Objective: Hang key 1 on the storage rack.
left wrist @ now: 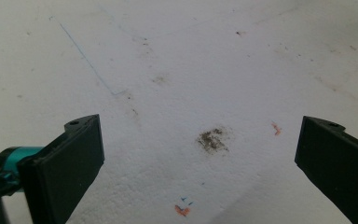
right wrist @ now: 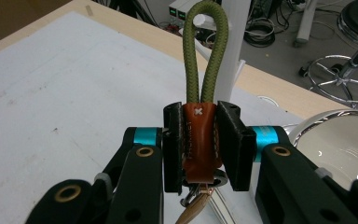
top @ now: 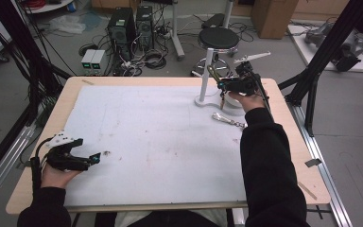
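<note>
Keychain (right wrist: 200, 140): our right tongs (right wrist: 201, 145) are clamped on its brown leather tab, olive cord loop (right wrist: 205, 51) standing up and hooked over the white peg (right wrist: 204, 20) of the stand (top: 207, 75) at the desk's (top: 283, 123) far right. Keys hang below the tab, partly hidden. A second keychain (top: 227, 119) lies on the white mat (top: 160, 142) just beside the stand base.

Risks as we see them:
- loop looks only just over the peg tip; letting go early could drop it
- pulling sideways on the cord could tip the stand
- dangling keys could catch the base or the bowl (right wrist: 335, 144) alongside

Left tongs (left wrist: 196, 158) wide open, nothing between them, hovering over a stained patch of mat near left.
</note>
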`<control>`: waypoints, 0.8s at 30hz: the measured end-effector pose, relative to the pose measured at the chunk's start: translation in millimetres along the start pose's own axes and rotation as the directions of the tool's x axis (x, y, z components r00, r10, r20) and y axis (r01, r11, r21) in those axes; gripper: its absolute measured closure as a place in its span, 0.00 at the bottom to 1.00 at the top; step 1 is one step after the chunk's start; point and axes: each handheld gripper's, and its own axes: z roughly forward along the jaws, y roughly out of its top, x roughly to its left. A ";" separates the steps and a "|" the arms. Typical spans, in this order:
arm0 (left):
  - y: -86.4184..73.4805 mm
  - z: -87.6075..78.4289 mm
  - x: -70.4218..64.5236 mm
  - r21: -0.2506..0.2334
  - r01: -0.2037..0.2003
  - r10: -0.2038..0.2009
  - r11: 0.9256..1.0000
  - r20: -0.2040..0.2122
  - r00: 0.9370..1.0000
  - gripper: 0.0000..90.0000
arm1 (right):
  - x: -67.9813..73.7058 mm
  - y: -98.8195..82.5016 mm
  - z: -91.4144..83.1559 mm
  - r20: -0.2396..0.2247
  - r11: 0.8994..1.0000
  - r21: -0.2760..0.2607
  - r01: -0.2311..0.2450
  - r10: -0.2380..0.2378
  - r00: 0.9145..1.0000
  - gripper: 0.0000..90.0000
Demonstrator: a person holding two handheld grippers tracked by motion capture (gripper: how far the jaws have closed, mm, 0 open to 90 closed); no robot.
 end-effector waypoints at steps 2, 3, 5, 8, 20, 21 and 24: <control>-0.1 0.2 -0.1 0.002 0.002 -0.001 1.000 -0.002 1.000 0.02 | 0.2 -0.2 2.7 0.006 1.000 0.004 0.005 -0.005 1.000 0.80; -0.1 0.2 -0.1 0.002 0.002 -0.001 1.000 -0.002 1.000 0.02 | 0.2 -0.2 2.7 0.006 1.000 0.004 0.005 -0.005 1.000 0.80; 0.0 0.1 -0.6 0.002 0.001 -0.001 1.000 -0.001 1.000 0.02 | 0.2 -0.2 5.4 0.012 1.000 0.007 0.001 -0.001 1.000 0.80; 0.0 0.4 -0.8 0.004 0.001 -0.001 1.000 -0.002 1.000 0.02 | 0.8 -0.4 10.1 0.031 1.000 0.005 0.013 -0.013 0.999 0.80; 0.1 -0.1 -0.3 -0.002 0.003 -0.003 1.000 -0.001 1.000 0.02 | 1.4 -3.5 33.3 0.063 1.000 0.015 -0.004 0.003 0.998 0.79; 0.0 -0.2 -0.3 -0.002 0.005 -0.005 1.000 -0.001 1.000 0.02 | 0.9 -4.1 35.5 0.063 1.000 0.017 -0.016 0.015 0.998 0.79; 0.0 -0.7 0.3 -0.005 0.009 -0.009 1.000 -0.005 1.000 0.02 | -0.1 -5.7 40.7 0.052 0.999 0.014 -0.048 0.047 0.998 0.79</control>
